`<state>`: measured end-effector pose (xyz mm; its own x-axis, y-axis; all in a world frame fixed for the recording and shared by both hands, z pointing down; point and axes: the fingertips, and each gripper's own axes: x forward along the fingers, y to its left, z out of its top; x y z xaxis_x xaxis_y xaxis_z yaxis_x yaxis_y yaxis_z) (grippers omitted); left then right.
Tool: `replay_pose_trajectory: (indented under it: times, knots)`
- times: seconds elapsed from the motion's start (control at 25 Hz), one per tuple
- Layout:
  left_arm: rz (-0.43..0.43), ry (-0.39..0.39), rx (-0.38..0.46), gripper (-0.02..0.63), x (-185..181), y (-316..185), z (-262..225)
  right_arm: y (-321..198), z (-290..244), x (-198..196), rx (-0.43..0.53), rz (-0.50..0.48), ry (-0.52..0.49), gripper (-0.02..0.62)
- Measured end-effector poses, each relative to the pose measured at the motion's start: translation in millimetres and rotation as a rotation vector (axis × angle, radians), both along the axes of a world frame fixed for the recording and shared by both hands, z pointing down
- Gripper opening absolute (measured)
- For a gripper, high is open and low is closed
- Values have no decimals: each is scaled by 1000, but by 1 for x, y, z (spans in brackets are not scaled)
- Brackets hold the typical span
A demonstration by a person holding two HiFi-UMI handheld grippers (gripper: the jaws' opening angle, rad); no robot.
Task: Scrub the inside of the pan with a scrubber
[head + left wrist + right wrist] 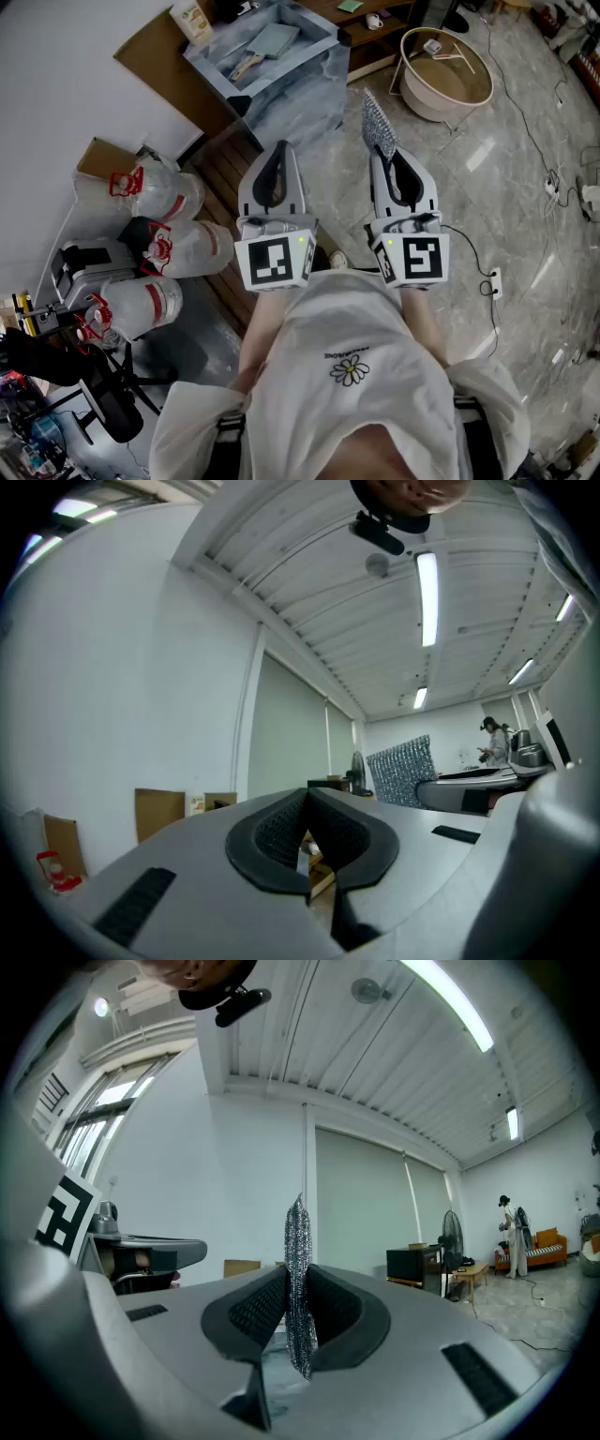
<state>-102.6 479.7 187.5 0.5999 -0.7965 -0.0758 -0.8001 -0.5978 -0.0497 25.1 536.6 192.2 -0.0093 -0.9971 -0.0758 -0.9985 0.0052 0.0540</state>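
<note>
Closest in, both grippers are held up against the person's chest, side by side and pointing forward. The right gripper is clamped on the scrubber, a flat pad of silvery wire mesh that stands on edge between the jaws, most of it sticking out past the tips. The left gripper has its jaws closed together with nothing between them.

Further ahead stands a marbled grey table with a sunken basin in its top. In that basin lies what I take to be the pan: flat, squarish and pale blue-grey, with a light-coloured handle. It is small in the head view, so I can't tell how deep it is or whether it is dirty.

The pan is well ahead of both grippers and off to the left of the scrubber, roughly in line with the left gripper, which is the nearer one. Its long axis runs on a slant, handle end toward the person and to the left, body away to the right. My judgement is that the scrubber has to travel forward and leftward to reach the inside, while the empty left gripper is better placed to steady the handle.
</note>
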Motion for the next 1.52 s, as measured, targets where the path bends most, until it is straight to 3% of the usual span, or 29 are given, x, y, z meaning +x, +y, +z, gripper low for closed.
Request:
replay_pose_trajectory:
  times: [0.64, 0.8, 0.96, 1.12, 1.28, 1.52]
  knots:
    - [5, 29, 11, 15, 10, -11, -2, -4, 11, 23, 31, -30, -118, 48]
    - [-23, 29, -11, 15, 9, -38, 6, -12, 25, 37, 6, -9, -147, 48]
    - [-39, 32, 20, 15, 14, -68, 11, -30, 36, 52, 25, -2, -143, 48]
    - [-42, 53, 78, 15, 29, -115, 28, -83, 69, 65, 52, -31, -149, 48]
    - [-109, 72, 136, 15, 33, -177, 44, -149, 98, 68, 12, -125, -114, 48]
    - [-200, 100, 88, 15, 30, -274, 52, -255, 107, 79, -66, -212, -118, 48]
